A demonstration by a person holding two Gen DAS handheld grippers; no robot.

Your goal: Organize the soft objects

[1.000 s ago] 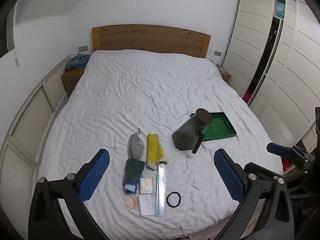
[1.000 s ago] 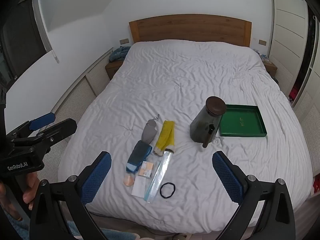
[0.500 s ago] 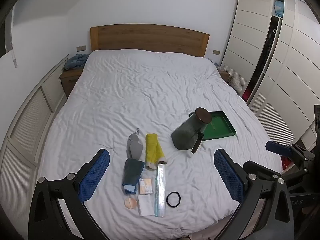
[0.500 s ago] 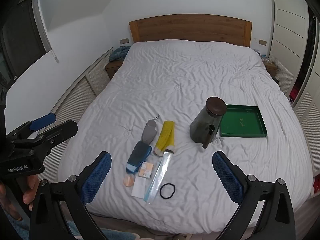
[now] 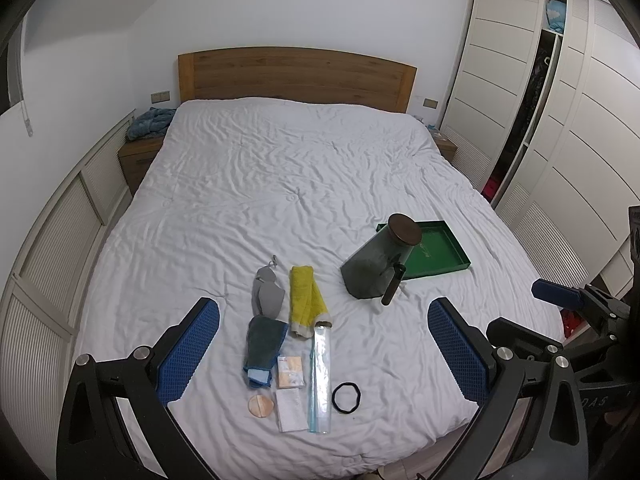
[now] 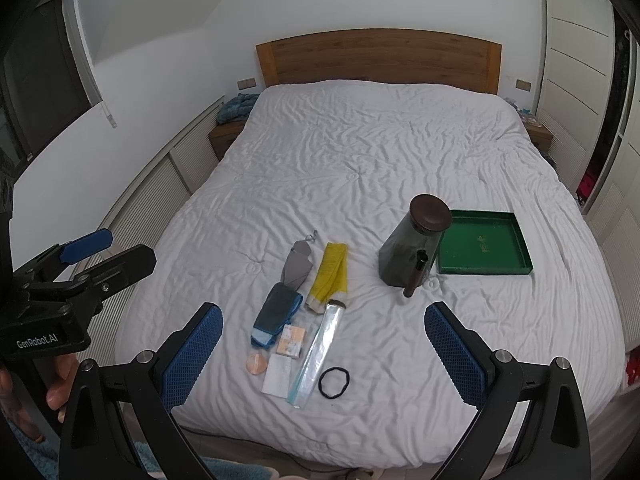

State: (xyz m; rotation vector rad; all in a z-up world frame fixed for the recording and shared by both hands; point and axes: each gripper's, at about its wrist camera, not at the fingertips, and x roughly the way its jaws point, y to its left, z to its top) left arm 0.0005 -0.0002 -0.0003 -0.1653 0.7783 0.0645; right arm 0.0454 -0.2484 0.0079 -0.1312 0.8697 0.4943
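On the white bed lie a grey pouch, a yellow cloth, a folded blue-grey cloth, a clear tube, a black hair band, small packets and a round pad. A dark jar with a brown lid leans by a green tray. My left gripper and right gripper are open and empty, above the near edge of the bed. The same items show in the right wrist view, among them the yellow cloth and tray.
A wooden headboard stands at the far end. A nightstand with a blue cloth is at the left. Wardrobe doors line the right wall. Slatted panels run along the left wall.
The left wrist view has shifted slightly. Nothing on the bed has moved and both grippers stay open.
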